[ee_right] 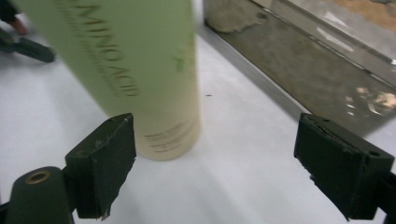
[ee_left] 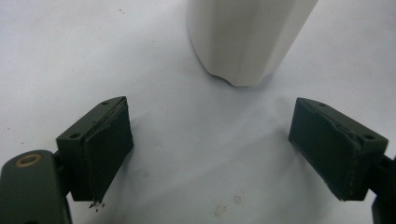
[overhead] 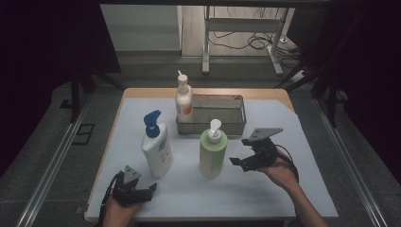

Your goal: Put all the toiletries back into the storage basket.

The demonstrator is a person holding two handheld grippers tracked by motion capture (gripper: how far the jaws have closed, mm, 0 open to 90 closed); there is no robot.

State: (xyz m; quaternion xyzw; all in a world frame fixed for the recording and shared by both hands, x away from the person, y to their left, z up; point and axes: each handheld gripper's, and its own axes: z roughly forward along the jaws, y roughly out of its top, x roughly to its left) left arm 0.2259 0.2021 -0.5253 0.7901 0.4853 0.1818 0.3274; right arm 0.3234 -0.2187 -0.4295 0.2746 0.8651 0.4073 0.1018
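Right gripper (overhead: 243,158), jaws spread wide and empty, sits at 3 o'clock of the upright green pump bottle (overhead: 213,153), just beside; nearer hand.

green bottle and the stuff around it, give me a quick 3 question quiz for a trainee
1. True or false: the right tongs are closed on the green bottle.
2. Which bottle stands inside the metal tray?
A. the bottle with the orange label
B. the bottle with the blue pump
C. none of them
3. Fill in: the left tongs point at the base of the bottle with the ____ pump.

Key
1. False: the jaws stand wide open, with the green bottle ahead of them and not between the pads.
2. C: the bottle with the orange label stands just outside the tray's left end.
3. blue
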